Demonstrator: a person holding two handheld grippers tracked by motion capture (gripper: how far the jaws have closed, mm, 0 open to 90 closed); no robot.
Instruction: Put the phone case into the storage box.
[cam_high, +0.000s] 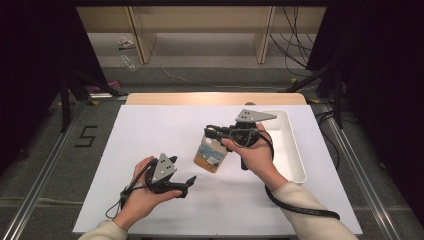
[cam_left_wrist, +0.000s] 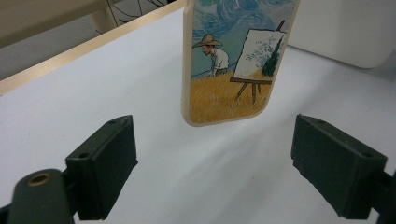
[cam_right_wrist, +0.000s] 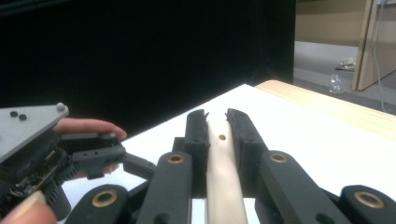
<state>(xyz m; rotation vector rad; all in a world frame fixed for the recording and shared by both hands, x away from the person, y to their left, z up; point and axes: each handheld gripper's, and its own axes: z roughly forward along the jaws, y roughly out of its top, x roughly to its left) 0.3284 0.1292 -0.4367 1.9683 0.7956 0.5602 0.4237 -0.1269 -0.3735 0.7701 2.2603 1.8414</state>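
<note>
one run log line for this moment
right gripper: shut on phone case, held above table | left gripper: open, empty | tray: right

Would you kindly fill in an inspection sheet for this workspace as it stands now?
Surface: white board on a wooden table, bare apart from the items below.
Job's things: phone case with painter artwork, held upright above the board; white tray at right.
Clutter: nothing seen.
Grippers: right claw shut on the case's edge; left claw open, facing the case.
Cables: one trails from each gripper.
Surroundings: wooden shelving, loose wires, dark curtains.
</note>
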